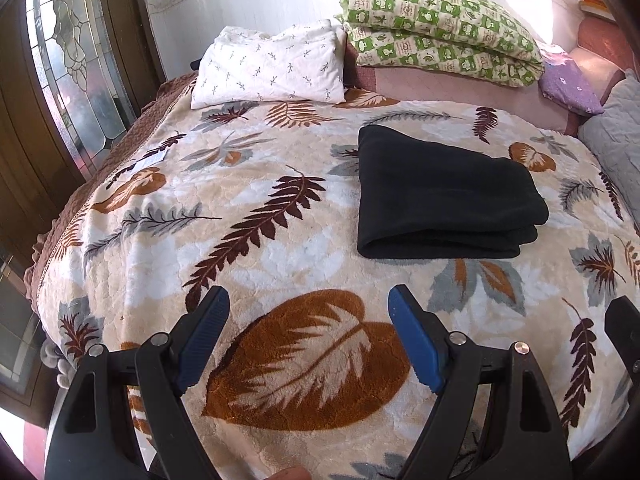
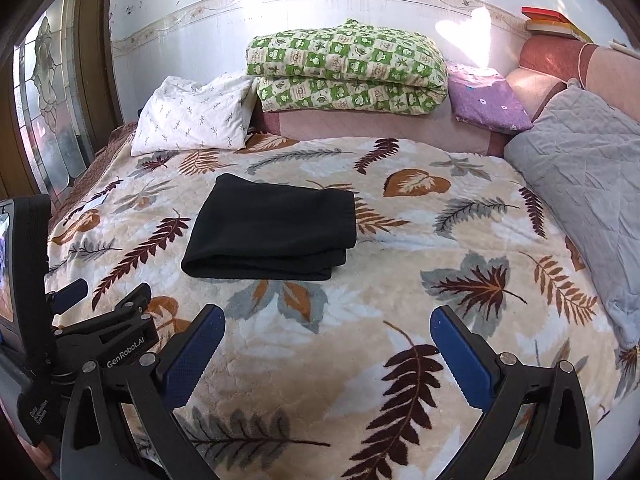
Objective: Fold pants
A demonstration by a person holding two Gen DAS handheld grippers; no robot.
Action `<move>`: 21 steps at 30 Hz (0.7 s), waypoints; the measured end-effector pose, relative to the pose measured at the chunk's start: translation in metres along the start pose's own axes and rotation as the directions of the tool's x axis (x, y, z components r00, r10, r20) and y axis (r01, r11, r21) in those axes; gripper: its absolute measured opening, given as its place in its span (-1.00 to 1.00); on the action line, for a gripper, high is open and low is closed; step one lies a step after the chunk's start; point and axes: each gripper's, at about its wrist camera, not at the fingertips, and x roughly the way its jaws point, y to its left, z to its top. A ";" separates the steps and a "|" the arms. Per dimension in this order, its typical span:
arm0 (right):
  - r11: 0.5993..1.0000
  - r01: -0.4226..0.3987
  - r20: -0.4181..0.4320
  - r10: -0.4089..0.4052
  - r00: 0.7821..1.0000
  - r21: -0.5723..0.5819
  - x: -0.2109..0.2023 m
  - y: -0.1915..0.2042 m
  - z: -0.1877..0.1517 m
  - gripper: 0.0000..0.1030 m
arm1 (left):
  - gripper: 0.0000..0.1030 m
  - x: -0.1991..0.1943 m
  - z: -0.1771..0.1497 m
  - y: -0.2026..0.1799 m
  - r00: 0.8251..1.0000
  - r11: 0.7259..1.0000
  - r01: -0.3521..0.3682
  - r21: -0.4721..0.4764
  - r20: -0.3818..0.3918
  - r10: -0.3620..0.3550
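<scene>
The black pants lie folded into a compact stack on the leaf-patterned blanket; in the right wrist view the pants sit left of centre on the same blanket. My left gripper is open and empty, held back from the pants, near the blanket's front edge. My right gripper is open and empty, also short of the pants. The left gripper's body shows at the left edge of the right wrist view.
A white pillow, a folded green-checked quilt, a purple pillow and a grey quilted pillow lie along the bed's back and right side. A glass-panelled wooden door stands at the left.
</scene>
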 end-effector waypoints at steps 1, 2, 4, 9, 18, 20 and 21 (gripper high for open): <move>1.000 0.002 -0.002 -0.002 1.000 0.000 0.000 0.000 0.000 0.99 | 0.60 0.000 0.000 0.000 1.000 1.000 0.000 0.000 0.002 0.000; 1.000 0.003 -0.002 -0.003 1.000 0.000 0.001 0.000 0.000 0.99 | 0.60 0.000 0.000 0.000 1.000 1.000 0.006 0.002 0.003 -0.006; 1.000 0.007 -0.001 -0.007 1.000 -0.002 0.001 0.000 0.000 0.99 | 0.60 -0.001 -0.001 -0.001 1.000 1.000 0.015 0.010 0.007 -0.015; 1.000 0.018 -0.001 -0.018 1.000 -0.003 0.002 -0.002 0.000 0.99 | 0.60 -0.006 -0.001 -0.003 0.999 0.999 0.048 0.016 0.023 -0.048; 1.000 0.026 -0.009 -0.026 1.000 0.005 0.005 -0.007 -0.001 0.99 | 0.60 -0.009 -0.001 -0.009 0.995 0.995 0.101 0.022 0.019 -0.102; 1.000 0.026 -0.009 -0.026 1.000 0.007 0.005 -0.008 -0.001 0.99 | 0.60 -0.009 -0.001 -0.009 0.993 0.993 0.120 0.021 0.015 -0.120; 1.000 0.026 -0.009 -0.026 1.000 0.005 0.005 -0.008 -0.001 0.99 | 0.60 -0.010 -0.001 -0.010 0.992 0.992 0.126 0.023 0.014 -0.126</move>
